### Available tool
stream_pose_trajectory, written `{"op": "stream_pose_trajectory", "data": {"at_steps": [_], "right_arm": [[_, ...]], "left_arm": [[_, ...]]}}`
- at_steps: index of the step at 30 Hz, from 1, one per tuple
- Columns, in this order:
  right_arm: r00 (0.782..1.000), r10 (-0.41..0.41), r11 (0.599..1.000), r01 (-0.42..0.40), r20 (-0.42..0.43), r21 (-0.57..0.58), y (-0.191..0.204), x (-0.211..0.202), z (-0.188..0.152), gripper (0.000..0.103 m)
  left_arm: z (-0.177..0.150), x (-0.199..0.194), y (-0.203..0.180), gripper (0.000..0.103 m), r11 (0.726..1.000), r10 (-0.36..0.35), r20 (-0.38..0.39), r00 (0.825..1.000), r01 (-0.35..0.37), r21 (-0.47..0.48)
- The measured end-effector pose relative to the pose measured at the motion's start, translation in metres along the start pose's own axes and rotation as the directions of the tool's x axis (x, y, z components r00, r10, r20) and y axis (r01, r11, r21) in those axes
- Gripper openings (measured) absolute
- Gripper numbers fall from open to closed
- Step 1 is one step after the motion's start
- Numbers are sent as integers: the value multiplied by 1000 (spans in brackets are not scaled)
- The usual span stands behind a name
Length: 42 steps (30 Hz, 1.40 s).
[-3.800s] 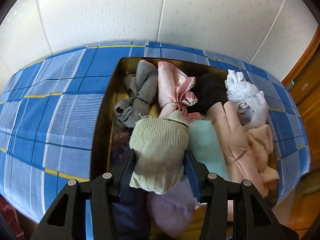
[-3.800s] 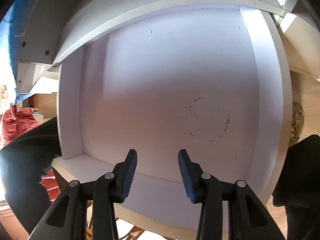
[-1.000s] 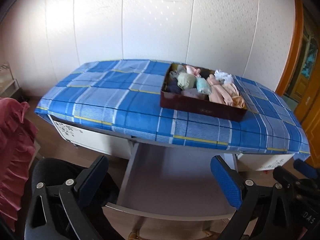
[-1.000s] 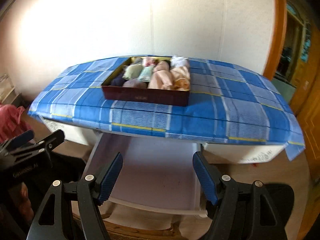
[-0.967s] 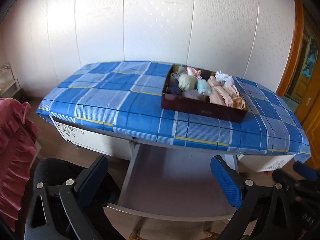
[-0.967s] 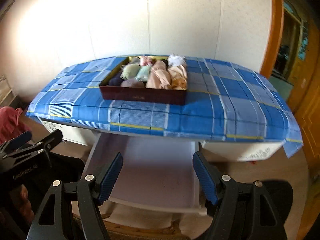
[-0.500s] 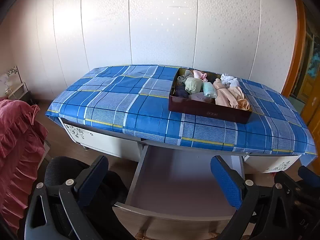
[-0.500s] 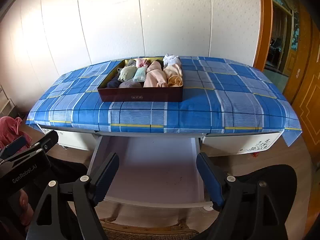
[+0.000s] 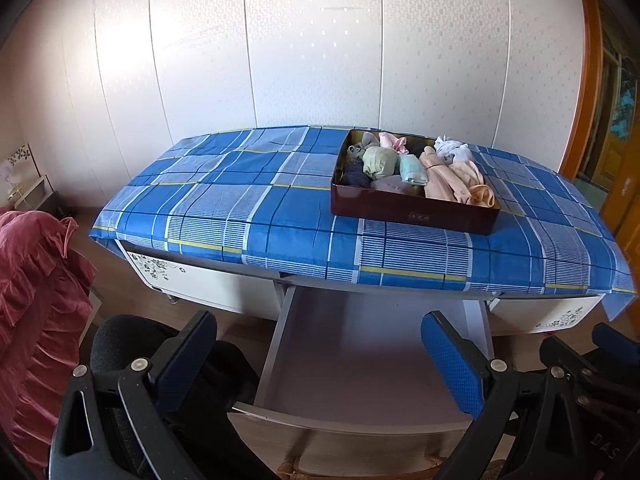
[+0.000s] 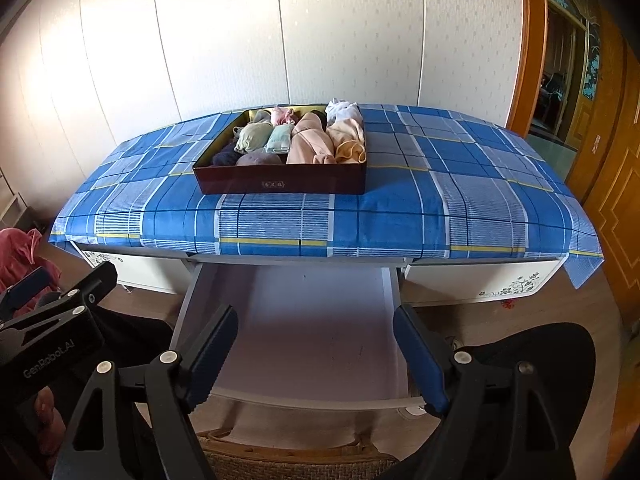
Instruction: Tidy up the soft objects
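- Rolled soft clothes fill a dark red box on the blue plaid cloth covering the table, toward its right side in the left wrist view.
- Left gripper hangs well short of the box with jaws spread wide and nothing between them, above an open white drawer.
- Right wrist view: the clothes sit in the box at the middle of the cloth.
- Right gripper has its jaws apart and bare, over the drawer.
- Left gripper's body shows at the left edge.
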State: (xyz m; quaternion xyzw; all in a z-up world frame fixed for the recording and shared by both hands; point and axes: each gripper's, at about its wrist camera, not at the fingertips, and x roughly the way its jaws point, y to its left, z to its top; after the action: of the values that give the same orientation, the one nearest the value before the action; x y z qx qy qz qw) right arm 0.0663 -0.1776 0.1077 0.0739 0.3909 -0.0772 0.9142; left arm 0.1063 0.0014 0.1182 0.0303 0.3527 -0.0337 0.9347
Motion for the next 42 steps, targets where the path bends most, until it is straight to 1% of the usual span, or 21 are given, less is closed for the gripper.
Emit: {"op": "stream_pose_trajectory", "data": {"at_steps": [30,42], "right_arm": [[1000,-3,1000,3,-28,-11,1,5,-2,81],[999,-2,1000,1,-36,-15,1,8,0,82]], "left_arm": [[-1,-2,-6,103,1000,3,0,1000,-3,12],[-2,1,-8,103,1000,-22,-18,1000,22,17]]}}
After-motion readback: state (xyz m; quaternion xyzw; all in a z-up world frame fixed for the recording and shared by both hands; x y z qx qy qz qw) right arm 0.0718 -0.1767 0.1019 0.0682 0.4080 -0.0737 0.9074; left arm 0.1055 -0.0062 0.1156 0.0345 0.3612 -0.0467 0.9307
